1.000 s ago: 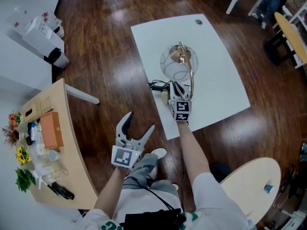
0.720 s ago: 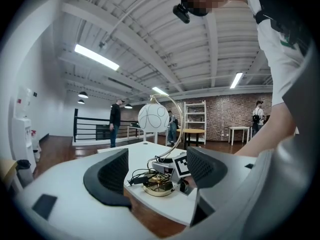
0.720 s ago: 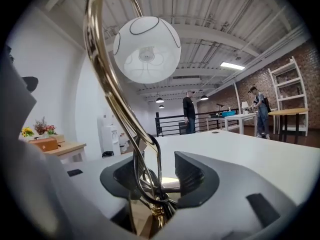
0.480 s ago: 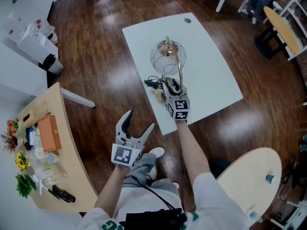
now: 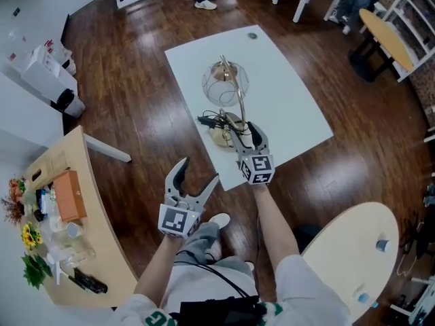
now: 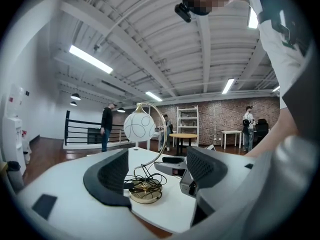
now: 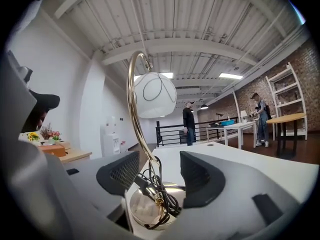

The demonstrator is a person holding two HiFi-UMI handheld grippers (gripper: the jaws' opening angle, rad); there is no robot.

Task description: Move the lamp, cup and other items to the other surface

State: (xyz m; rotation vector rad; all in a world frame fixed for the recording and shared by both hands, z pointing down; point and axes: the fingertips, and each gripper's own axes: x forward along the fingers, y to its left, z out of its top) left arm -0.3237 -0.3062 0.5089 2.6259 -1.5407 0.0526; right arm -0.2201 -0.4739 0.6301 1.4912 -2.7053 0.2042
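The right gripper (image 5: 250, 134) has just been opening its fingers (image 7: 202, 179). They stand half apart with nothing between them, probably letting go of the lamp (image 5: 224, 83), which stands just ahead at the white worktop's (image 5: 285, 94) near edge. The left gripper (image 5: 198, 172) is wide open and empty over the dark wood floor (image 5: 136, 80).

1. The lamp (image 5: 228, 107) stands on the rectangular table (image 5: 292, 107), close to its near left edge.
2. The lamp's shade (image 5: 225, 83) hangs behind its base (image 5: 223, 136), toward the table's middle.
3. The power cord (image 5: 212, 121) lies coiled on the base.
4. A small disc (image 5: 252, 36) lies at the table's far end, well apart from the lamp.
5. Far left, a curved table (image 5: 102, 229) carries a box (image 5: 70, 194), with flowers (image 5: 29, 236) in front of it.
6. Lower right, a round table (image 5: 340, 257) carries a small cup (image 5: 381, 244).
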